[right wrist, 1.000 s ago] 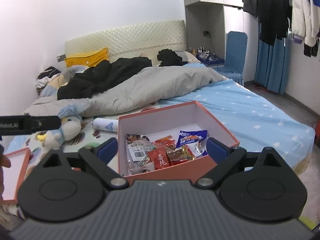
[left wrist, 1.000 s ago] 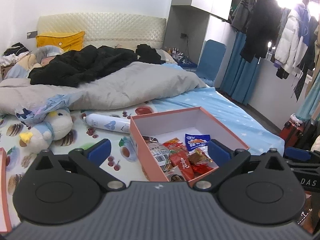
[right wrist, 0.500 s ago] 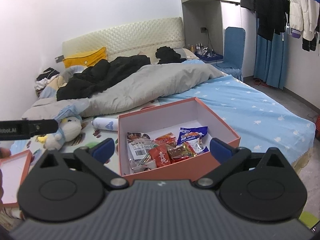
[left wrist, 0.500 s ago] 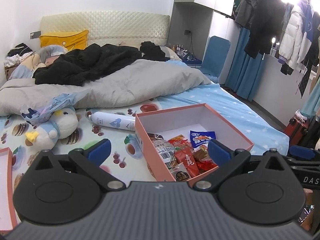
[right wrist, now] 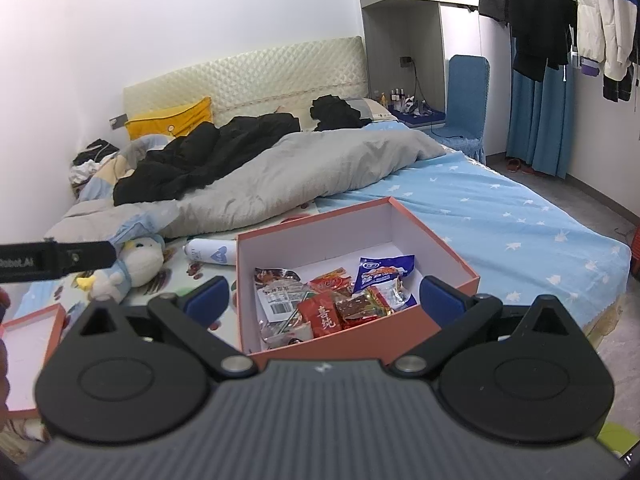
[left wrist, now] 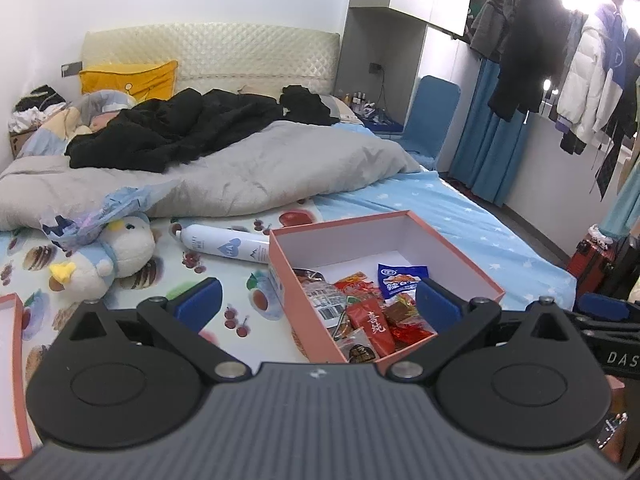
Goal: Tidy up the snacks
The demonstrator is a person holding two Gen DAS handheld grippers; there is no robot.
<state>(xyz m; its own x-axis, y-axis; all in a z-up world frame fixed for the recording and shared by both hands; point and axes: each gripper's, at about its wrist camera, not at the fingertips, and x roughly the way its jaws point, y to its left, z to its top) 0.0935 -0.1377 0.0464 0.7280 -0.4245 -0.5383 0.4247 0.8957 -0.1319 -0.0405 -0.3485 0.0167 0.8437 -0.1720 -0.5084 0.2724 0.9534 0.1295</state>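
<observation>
Bed, foot end, seen from both wrist views. Left to right:

Pink lid at the near left edge of the bed, inner side up. Plush duck just beyond it, lying on the fruit-print sheet. White bottle on its side, base end touching or just beside the far left wall of the box.

Left gripper: level, raised above the near edge, aimed at the box's left corner; jaws spread wide, nothing held.

Pink box open, near the foot edge. Snacks piled against its near wall: red packet, blue packet, barcoded clear packet.

Right gripper: level, raised, squarely facing the box's near wall; jaws spread wide, nothing held.
</observation>
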